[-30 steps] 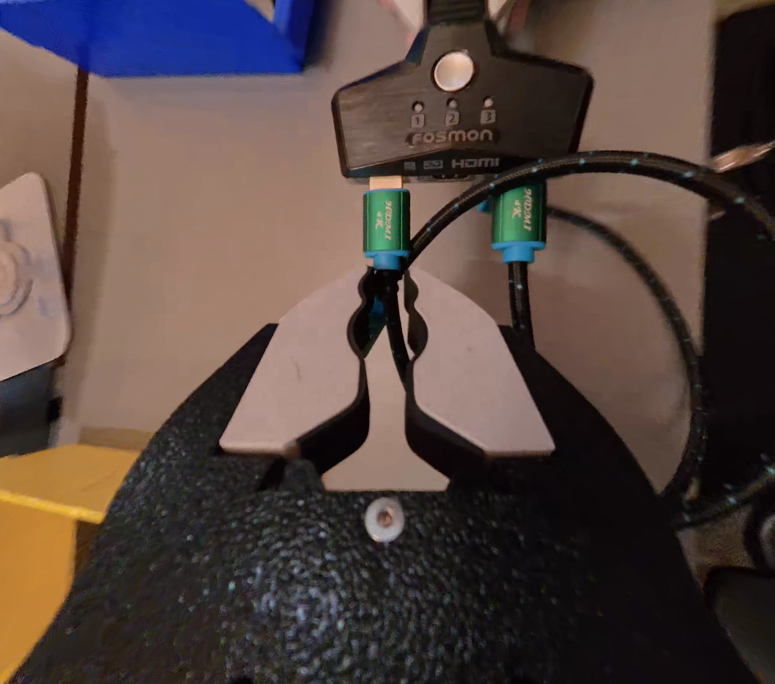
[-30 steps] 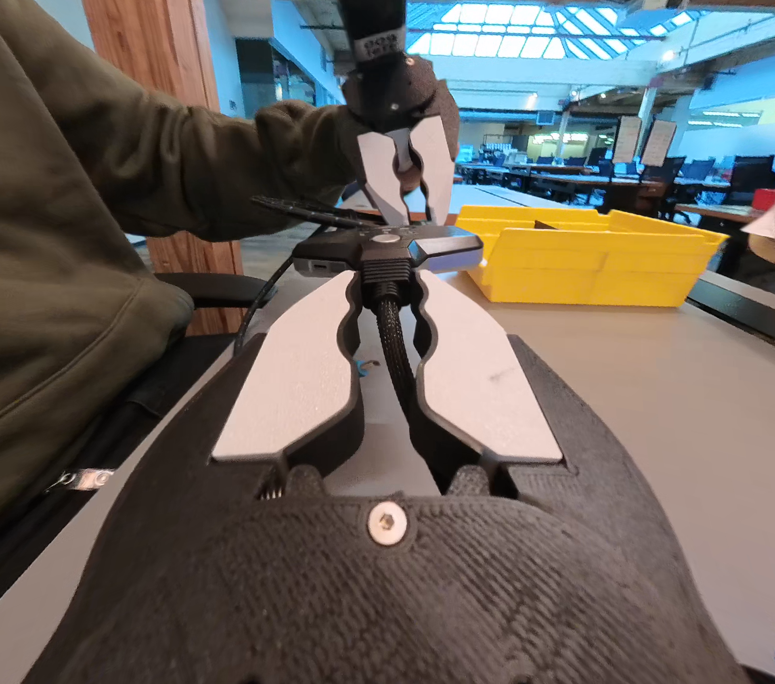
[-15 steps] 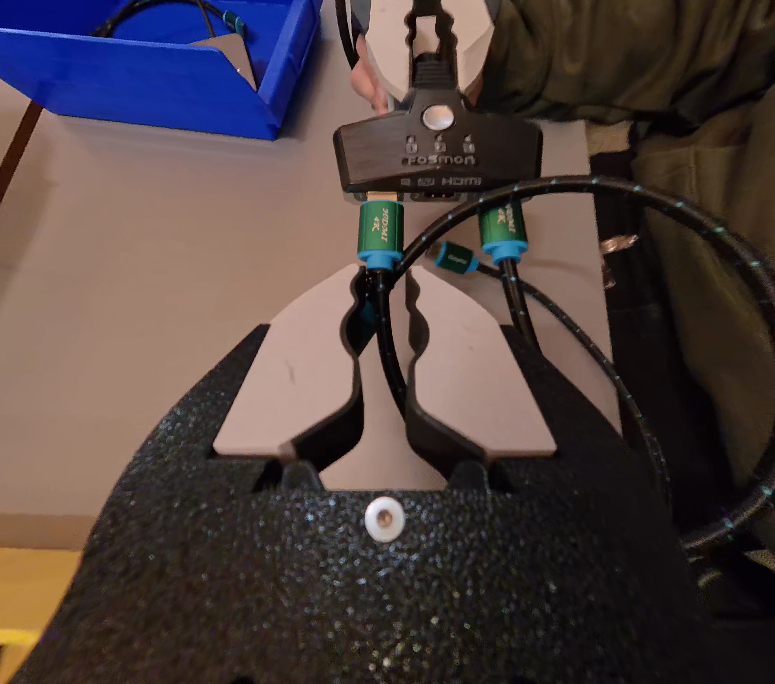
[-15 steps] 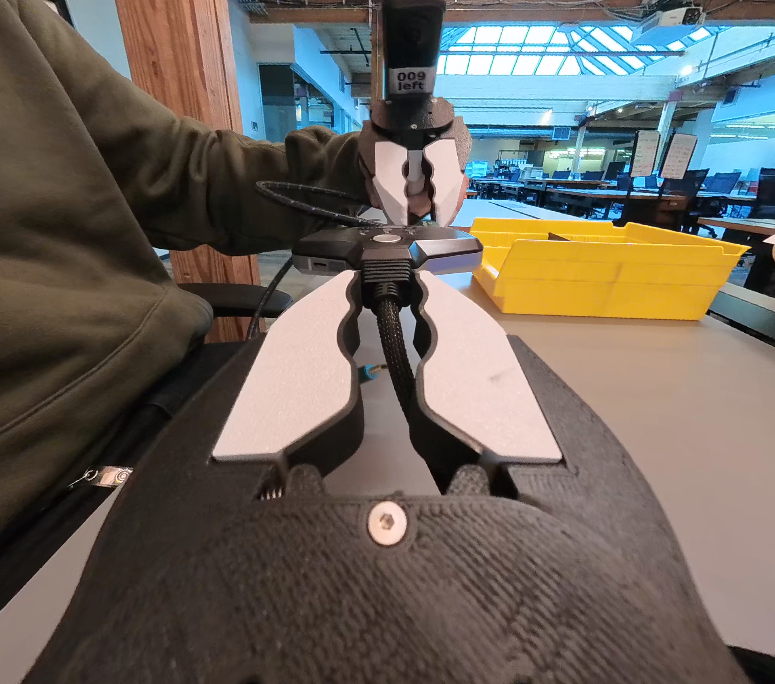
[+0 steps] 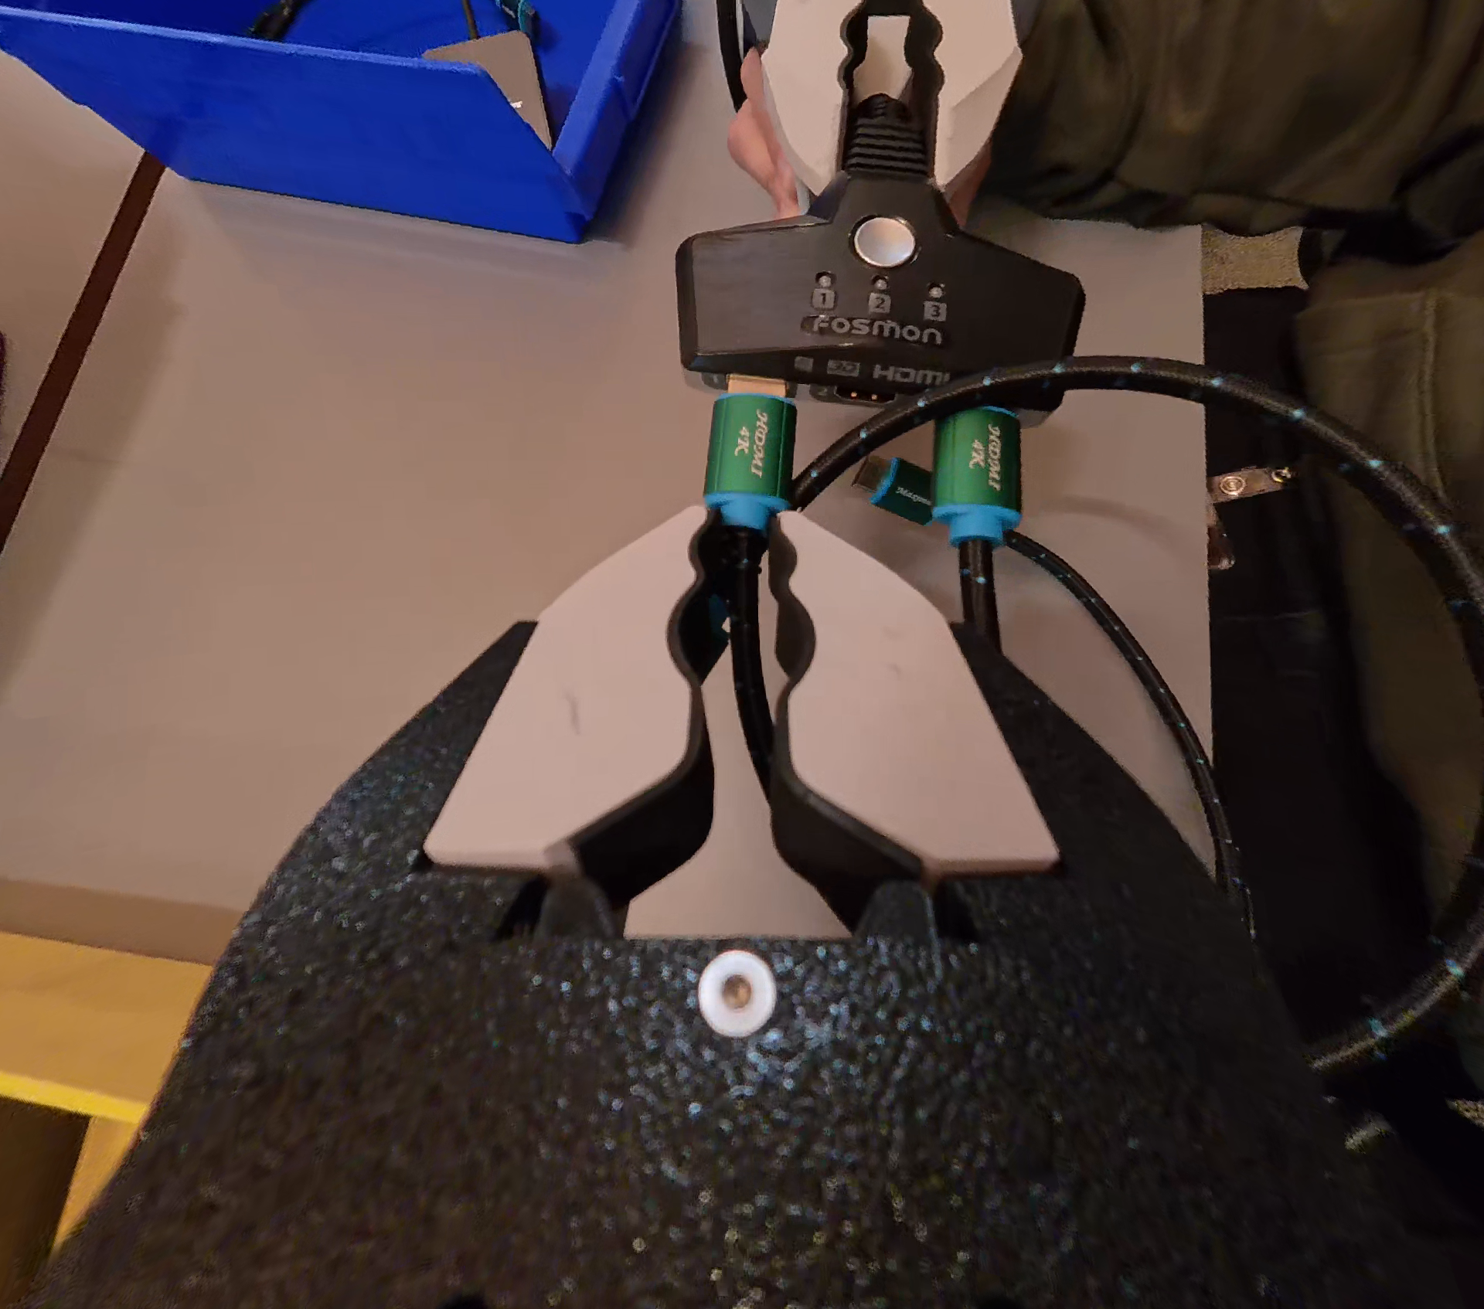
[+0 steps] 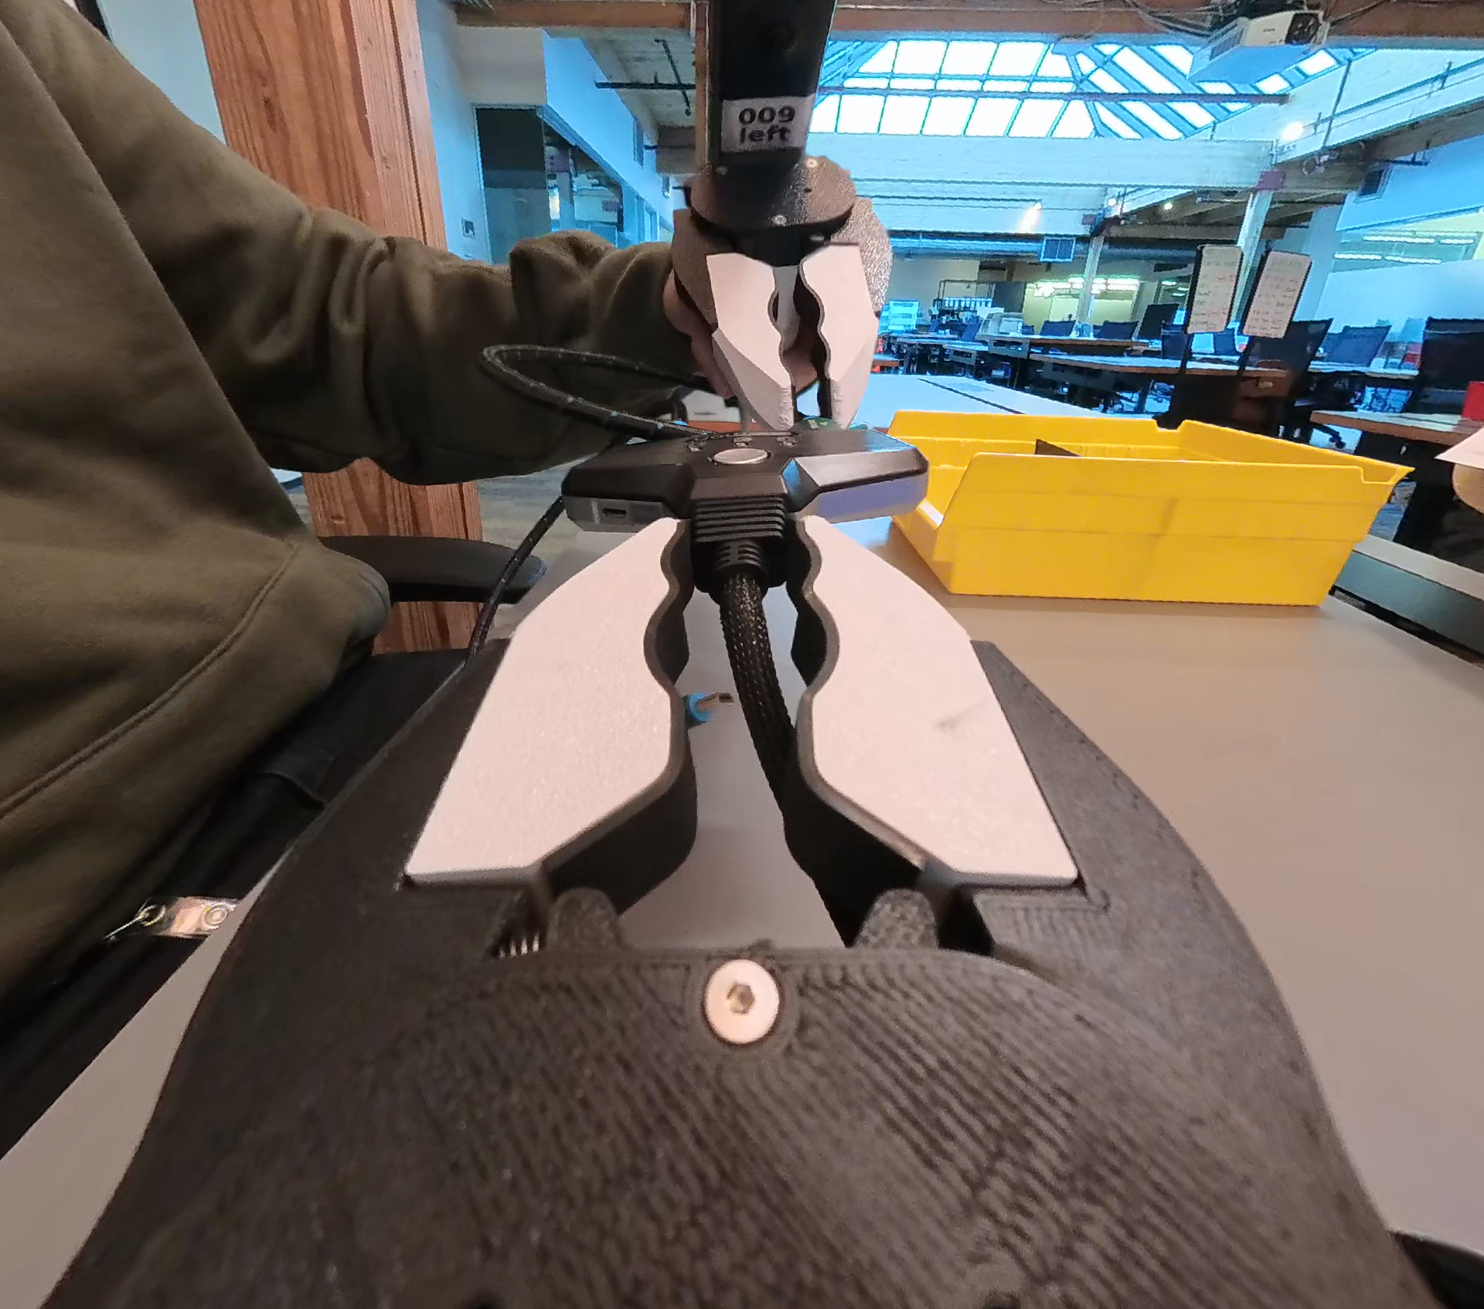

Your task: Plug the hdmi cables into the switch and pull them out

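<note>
Switch is hanging above the grey table, and I am steadying it with my right gripper, jaws nearly closed around its ribbed cable collar. My left gripper is pinching the braided cable just behind the left green plug, whose metal tip is showing slightly more than a second ago, so extraction is likely starting. Second green plug is sitting in the right port; the middle port is empty. Blue bin is lying beyond.
</note>
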The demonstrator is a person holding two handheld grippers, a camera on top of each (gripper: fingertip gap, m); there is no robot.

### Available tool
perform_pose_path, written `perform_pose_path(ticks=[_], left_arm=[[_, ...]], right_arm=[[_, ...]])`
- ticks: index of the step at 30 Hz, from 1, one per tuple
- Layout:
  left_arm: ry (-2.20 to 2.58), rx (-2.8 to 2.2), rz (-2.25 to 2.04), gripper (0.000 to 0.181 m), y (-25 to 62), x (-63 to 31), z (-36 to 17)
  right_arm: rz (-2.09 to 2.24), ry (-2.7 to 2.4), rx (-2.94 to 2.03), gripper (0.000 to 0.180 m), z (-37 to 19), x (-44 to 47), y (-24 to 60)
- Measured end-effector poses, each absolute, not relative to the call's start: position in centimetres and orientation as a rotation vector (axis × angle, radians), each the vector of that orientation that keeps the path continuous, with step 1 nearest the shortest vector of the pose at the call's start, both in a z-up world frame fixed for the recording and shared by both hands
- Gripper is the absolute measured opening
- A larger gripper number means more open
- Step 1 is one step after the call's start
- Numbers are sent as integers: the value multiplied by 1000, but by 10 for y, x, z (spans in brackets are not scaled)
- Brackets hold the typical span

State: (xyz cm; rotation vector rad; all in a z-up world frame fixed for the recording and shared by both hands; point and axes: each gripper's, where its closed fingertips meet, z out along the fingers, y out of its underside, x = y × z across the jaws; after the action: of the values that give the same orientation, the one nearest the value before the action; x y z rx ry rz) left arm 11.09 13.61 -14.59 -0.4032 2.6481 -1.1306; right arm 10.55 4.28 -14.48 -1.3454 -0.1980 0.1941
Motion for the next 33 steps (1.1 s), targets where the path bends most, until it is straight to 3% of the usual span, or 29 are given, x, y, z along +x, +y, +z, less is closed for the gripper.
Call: perform_pose_path(ticks=[1,12,18,23,31,33], left_arm=[[2656,-397,-1126,9,136,111,-146],[2696,-429,-1390,9,132,111,-150],[2697,-392,-1159,9,132,111,-156],[2674,-429,-1274,9,131,110,-152],[2594,-423,-1295,12,117,97,-127],[2520,-410,-1355,21,111,91,-105]], right_arm=[[200,-194,-1347,23,-145,106,43],[255,-190,-1311,24,-141,104,40],[241,-188,-1317,24,-142,104,41],[253,-190,-1293,24,-139,104,40],[248,-260,-1201,23,-129,99,27],[250,-276,-1150,23,-119,97,19]])
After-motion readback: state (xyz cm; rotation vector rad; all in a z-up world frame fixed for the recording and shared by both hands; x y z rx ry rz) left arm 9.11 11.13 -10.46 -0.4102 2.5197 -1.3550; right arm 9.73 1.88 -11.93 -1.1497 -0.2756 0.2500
